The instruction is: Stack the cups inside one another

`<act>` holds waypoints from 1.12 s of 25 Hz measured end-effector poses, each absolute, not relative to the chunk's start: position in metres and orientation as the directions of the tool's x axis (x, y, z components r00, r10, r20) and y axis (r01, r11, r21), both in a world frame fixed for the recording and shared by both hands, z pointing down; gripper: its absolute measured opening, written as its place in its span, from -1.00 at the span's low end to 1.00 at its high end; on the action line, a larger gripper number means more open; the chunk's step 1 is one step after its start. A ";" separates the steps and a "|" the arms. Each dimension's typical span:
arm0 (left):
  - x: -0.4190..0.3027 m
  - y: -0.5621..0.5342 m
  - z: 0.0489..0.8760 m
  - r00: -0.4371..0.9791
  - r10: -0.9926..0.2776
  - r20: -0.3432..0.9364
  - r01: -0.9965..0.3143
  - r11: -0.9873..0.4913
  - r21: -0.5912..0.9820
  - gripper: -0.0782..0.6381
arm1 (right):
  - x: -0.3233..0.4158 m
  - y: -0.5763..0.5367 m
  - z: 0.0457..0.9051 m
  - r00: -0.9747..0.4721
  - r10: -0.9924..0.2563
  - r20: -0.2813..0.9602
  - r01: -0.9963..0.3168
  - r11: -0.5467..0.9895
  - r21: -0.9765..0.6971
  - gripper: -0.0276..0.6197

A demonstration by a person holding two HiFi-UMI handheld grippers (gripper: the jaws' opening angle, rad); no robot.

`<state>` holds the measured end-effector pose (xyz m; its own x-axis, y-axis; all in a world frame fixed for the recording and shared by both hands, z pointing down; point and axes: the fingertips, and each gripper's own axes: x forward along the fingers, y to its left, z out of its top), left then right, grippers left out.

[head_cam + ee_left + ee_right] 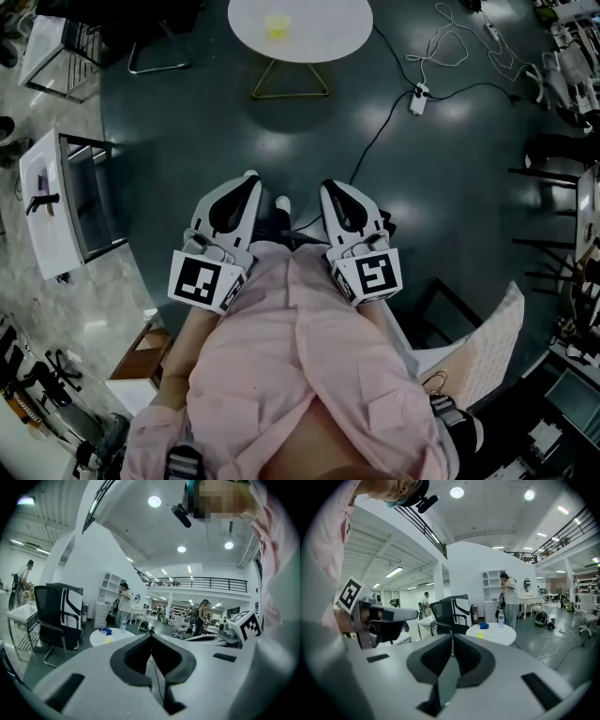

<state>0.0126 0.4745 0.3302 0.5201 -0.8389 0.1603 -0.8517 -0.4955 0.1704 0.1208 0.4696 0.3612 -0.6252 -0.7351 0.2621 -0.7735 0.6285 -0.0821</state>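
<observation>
Pink shirt point(300, 366) fills the near foreground, and both grippers are held side by side just in front of it. Left gripper point(249, 176): jaws closed together, nothing between them. Right gripper point(327, 185): jaws likewise closed, empty. Dark floor point(187, 169) lies beyond them, with a black cable point(378, 139) running across it on the right. Far ahead stands a round white table point(328, 37). A yellow cup point(277, 25) sits on it, well apart from both sets of jaws. Near the cup are a blue item point(483, 626), whose kind cannot be told, and a clear bottle point(500, 618).
</observation>
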 end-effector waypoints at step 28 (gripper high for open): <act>-0.072 0.332 0.322 0.615 -0.774 0.152 -0.788 -0.594 0.166 -0.76 | 0.023 0.335 0.344 -0.562 -0.783 0.268 -0.822 0.564 -0.075 -0.81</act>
